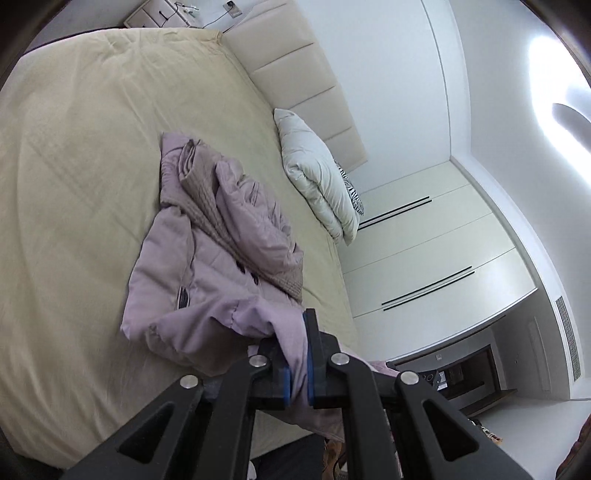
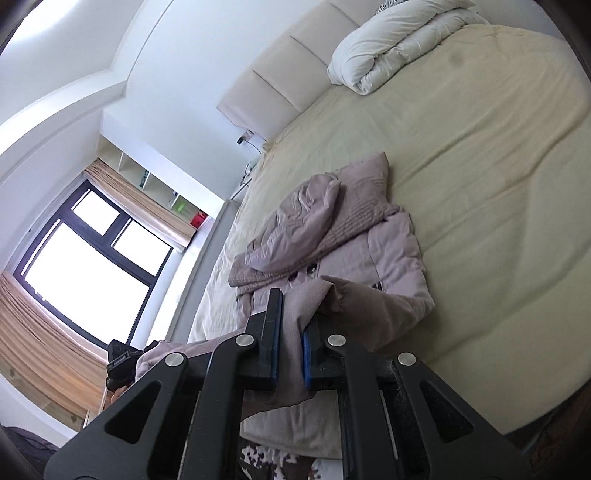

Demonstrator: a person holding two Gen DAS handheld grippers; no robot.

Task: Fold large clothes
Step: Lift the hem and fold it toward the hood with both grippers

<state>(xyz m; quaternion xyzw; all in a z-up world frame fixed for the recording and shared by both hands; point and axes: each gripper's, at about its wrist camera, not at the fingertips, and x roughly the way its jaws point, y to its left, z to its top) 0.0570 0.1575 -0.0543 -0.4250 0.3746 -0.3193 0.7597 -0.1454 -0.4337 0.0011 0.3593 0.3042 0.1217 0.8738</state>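
Observation:
A lilac padded coat (image 1: 221,258) with dark buttons lies crumpled on the beige bed (image 1: 74,184); its hood and collar lie towards the headboard. My left gripper (image 1: 295,332) is shut on the coat's lower hem near the bed's front edge, and the fabric passes between the blue pads. The coat also shows in the right wrist view (image 2: 351,251). My right gripper (image 2: 291,317) is shut on another part of the same hem, lifted slightly over the bed (image 2: 498,166). The left gripper's body shows at the right wrist view's lower left (image 2: 120,363).
A folded white duvet (image 1: 317,173) lies against the padded headboard (image 1: 295,74). White wardrobe doors (image 1: 424,251) stand beside the bed. A window with tan curtains (image 2: 85,266) is on the other side. A nightstand (image 1: 159,14) is beyond the far corner.

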